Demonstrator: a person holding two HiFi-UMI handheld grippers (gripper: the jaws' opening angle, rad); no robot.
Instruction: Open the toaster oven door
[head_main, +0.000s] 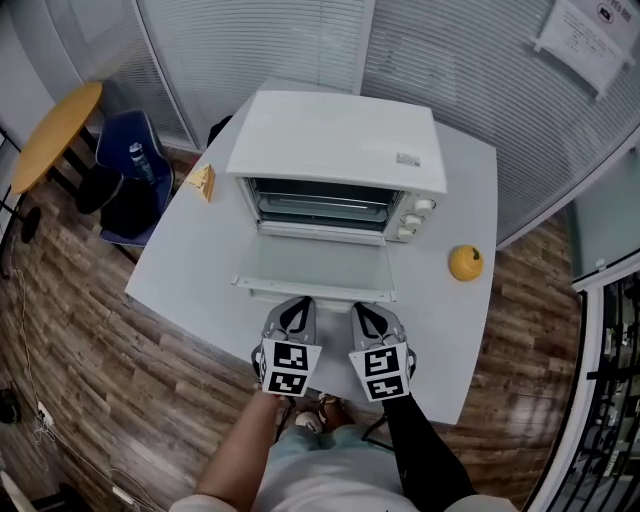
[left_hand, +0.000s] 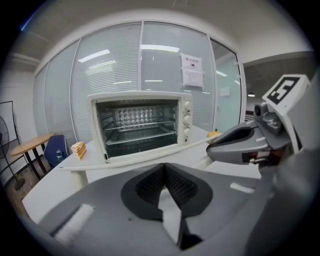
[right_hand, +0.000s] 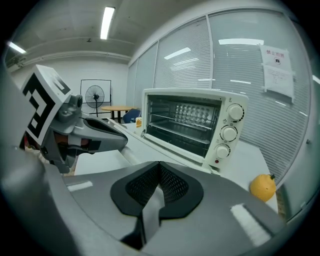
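Head view showed the toaster oven door (head_main: 318, 268) already down flat, just ahead of my left hand-held gripper (head_main: 296, 306) and my right hand-held gripper (head_main: 368, 310), both clenched on nothing above the counter's (head_main: 180, 255) near edge. I judged the risk lay in drifting forward: either tip could catch the door's front lip and swing it back up, or shove the toaster oven (head_main: 335, 140) away from me.
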